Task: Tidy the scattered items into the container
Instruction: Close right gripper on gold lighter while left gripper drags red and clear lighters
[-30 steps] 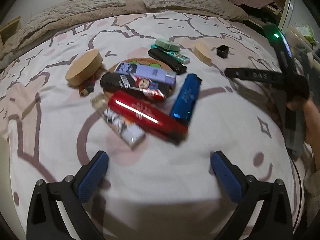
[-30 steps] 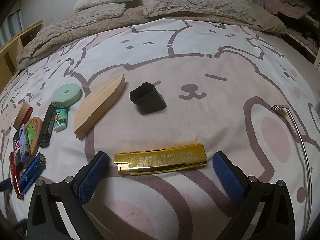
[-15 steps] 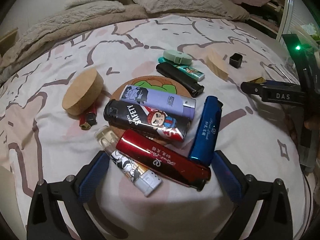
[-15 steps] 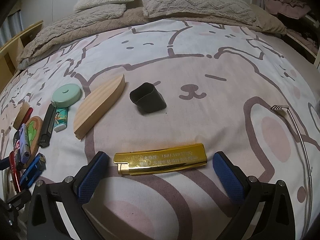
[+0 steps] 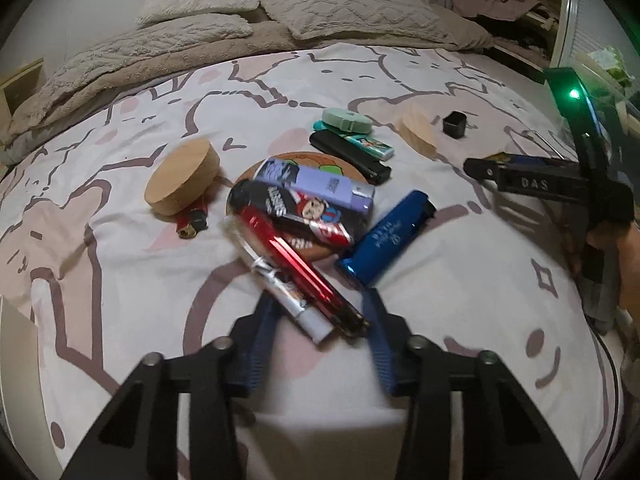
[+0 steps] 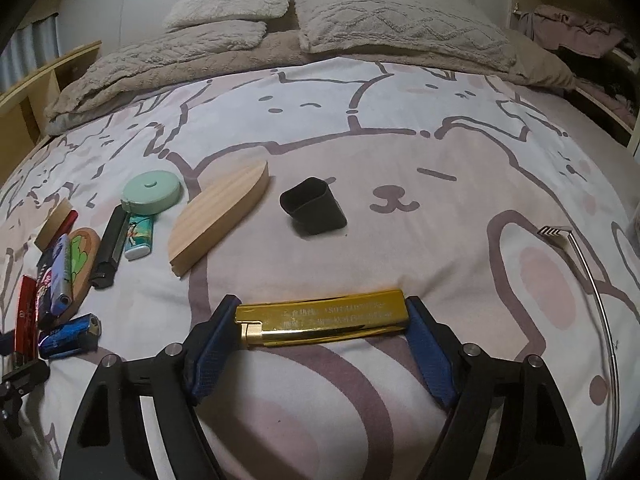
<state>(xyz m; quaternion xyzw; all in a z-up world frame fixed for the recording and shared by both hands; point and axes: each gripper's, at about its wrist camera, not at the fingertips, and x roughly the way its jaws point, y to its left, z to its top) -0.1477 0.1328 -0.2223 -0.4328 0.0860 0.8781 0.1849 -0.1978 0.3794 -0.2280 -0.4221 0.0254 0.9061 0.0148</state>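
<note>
Gripping has only begun: the right gripper (image 6: pixel 322 322), jaws just closed in, clamps the gold lighter (image 6: pixel 320 316) endwise, while the left gripper (image 5: pixel 320 320), also just narrowed, brackets the red lighter (image 5: pixel 298 266) and white lighter (image 5: pixel 288 300) without visible contact. Beyond the right gripper, the black container (image 6: pixel 314 212) lies tipped; nothing visibly stowed.

Left gripper (image 5: pixel 320 320) angled down, jaws just closing in, blue pads either side of two lighter ends, contact unclear, right gripper (image 6: pixel 322 320) angled down, jaws just closing, pads against both ends of the gold lighter (image 6: pixel 322 316)
</note>
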